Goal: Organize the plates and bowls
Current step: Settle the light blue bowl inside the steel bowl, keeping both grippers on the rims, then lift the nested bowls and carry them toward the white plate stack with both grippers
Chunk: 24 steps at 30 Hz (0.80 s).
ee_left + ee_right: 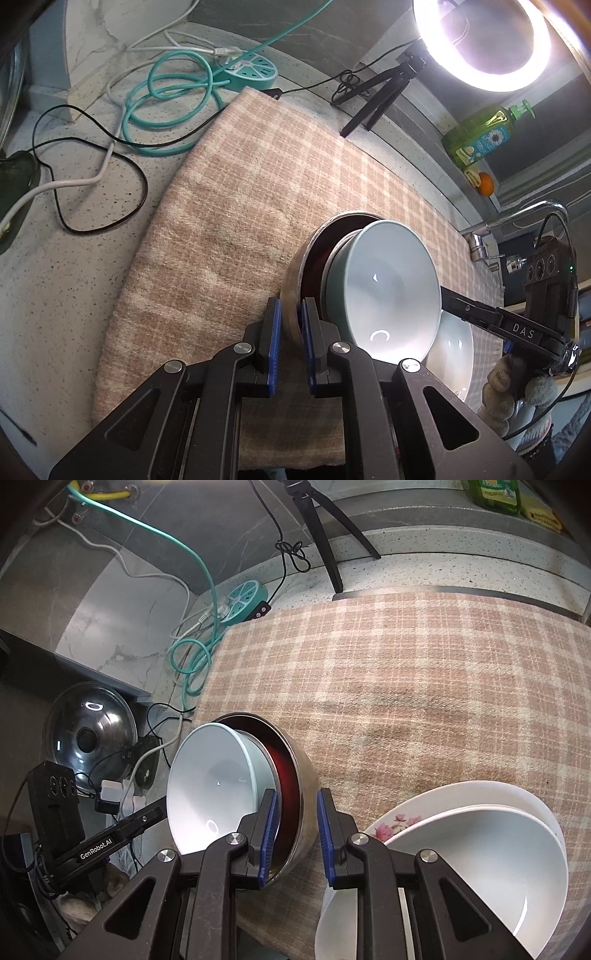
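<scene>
A steel bowl [291, 280] with a dark red inside rests on the checked cloth [240, 203], and a pale teal bowl [388, 280] sits tilted inside it. My left gripper [291, 306] is shut on the steel bowl's near rim. From the other side, my right gripper [298, 794] straddles the steel bowl [306, 775], one pad inside against the red wall and one outside, shut on it. The teal bowl [210, 782] leans away from that grip. A white bowl [480, 867] lies in a flowered dish [399, 821] beside my right gripper.
Coiled teal cable and a round power strip [251, 70] lie left of the cloth with black and white cords. A ring light [484, 40] on a tripod, a soap bottle [480, 136], an orange and a tap [480, 240] line the back right. A pot lid [92, 734] stands far left.
</scene>
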Each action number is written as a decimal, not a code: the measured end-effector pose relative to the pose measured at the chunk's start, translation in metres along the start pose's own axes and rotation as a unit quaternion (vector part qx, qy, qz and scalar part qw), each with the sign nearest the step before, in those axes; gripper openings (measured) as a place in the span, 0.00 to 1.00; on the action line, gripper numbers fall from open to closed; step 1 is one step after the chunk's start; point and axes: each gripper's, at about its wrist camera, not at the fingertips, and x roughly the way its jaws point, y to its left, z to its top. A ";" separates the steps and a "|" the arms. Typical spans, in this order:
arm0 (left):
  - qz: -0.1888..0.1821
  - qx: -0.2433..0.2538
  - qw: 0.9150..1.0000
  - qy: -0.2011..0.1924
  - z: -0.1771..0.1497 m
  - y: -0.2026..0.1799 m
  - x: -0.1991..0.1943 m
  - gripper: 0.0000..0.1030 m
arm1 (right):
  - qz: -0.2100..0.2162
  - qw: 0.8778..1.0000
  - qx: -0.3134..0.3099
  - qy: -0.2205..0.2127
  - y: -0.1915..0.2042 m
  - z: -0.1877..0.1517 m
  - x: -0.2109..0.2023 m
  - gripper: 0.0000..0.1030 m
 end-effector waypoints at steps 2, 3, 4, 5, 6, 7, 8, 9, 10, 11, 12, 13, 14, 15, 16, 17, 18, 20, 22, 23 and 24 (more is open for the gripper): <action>0.003 0.005 1.000 0.002 0.001 -0.002 0.002 0.09 | -0.002 1.000 -0.003 0.002 0.000 0.000 0.001 0.19; 0.003 0.008 1.000 0.004 0.001 -0.003 0.003 0.09 | -0.003 1.000 -0.004 0.004 0.000 0.000 0.002 0.19; 0.004 0.009 1.000 0.005 0.001 -0.005 0.005 0.09 | -0.003 1.000 -0.004 0.004 0.000 0.000 0.002 0.19; 0.004 0.011 1.000 0.007 0.001 -0.006 0.006 0.09 | -0.002 1.000 -0.003 0.005 0.000 0.000 0.003 0.19; 0.004 0.012 1.000 0.008 0.002 -0.006 0.007 0.09 | -0.001 1.000 -0.002 0.006 -0.001 0.000 0.003 0.19; 0.006 0.011 1.000 0.008 0.002 -0.006 0.008 0.09 | 0.000 1.000 0.001 0.007 -0.002 0.001 0.004 0.19; 0.007 0.012 1.000 0.009 0.002 -0.006 0.009 0.09 | 0.001 1.000 0.002 0.009 -0.003 0.001 0.004 0.19; 0.007 0.011 1.000 0.011 0.002 -0.006 0.010 0.09 | 0.002 1.000 0.003 0.010 -0.003 0.001 0.004 0.18; 0.006 0.011 1.000 0.013 0.002 -0.005 0.011 0.09 | 0.005 1.000 0.004 0.011 -0.003 0.000 0.005 0.16; 0.006 0.011 1.000 0.014 0.002 -0.005 0.012 0.09 | 0.006 1.000 0.004 0.012 -0.003 0.000 0.005 0.14; 0.006 0.011 1.000 0.014 0.002 -0.005 0.013 0.09 | 0.007 1.000 0.005 0.013 -0.003 0.000 0.006 0.13; 0.007 0.011 1.000 0.015 0.002 -0.005 0.013 0.09 | 0.006 1.000 0.004 0.012 -0.002 0.000 0.006 0.13; 0.006 0.012 1.000 0.015 0.002 -0.005 0.014 0.09 | 0.004 1.000 0.002 0.012 -0.001 0.000 0.006 0.13; 0.006 0.012 1.000 0.016 0.002 -0.005 0.015 0.09 | 0.003 1.000 0.000 0.012 -0.001 0.000 0.007 0.13; 0.007 0.014 1.000 0.017 0.003 -0.005 0.015 0.09 | 0.002 1.000 0.000 0.012 0.000 0.001 0.007 0.13; 0.007 0.015 1.000 0.017 0.003 -0.006 0.016 0.09 | 0.002 1.000 0.000 0.012 0.000 0.001 0.007 0.13; 0.006 0.014 1.000 0.017 0.003 -0.005 0.016 0.09 | 0.002 1.000 0.000 0.013 0.000 0.002 0.007 0.13; 0.002 0.011 1.000 0.018 0.005 -0.004 0.017 0.09 | -0.001 1.000 -0.003 0.014 0.001 0.002 0.008 0.12; 0.001 0.012 1.000 0.018 0.005 -0.003 0.017 0.09 | -0.003 1.000 -0.004 0.015 0.001 0.003 0.009 0.12; 0.001 0.012 1.000 0.018 0.005 -0.003 0.017 0.09 | -0.005 1.000 -0.003 0.015 0.002 0.003 0.009 0.12; 0.002 0.014 1.000 0.018 0.005 -0.003 0.017 0.09 | -0.007 1.000 -0.004 0.015 0.003 0.004 0.009 0.12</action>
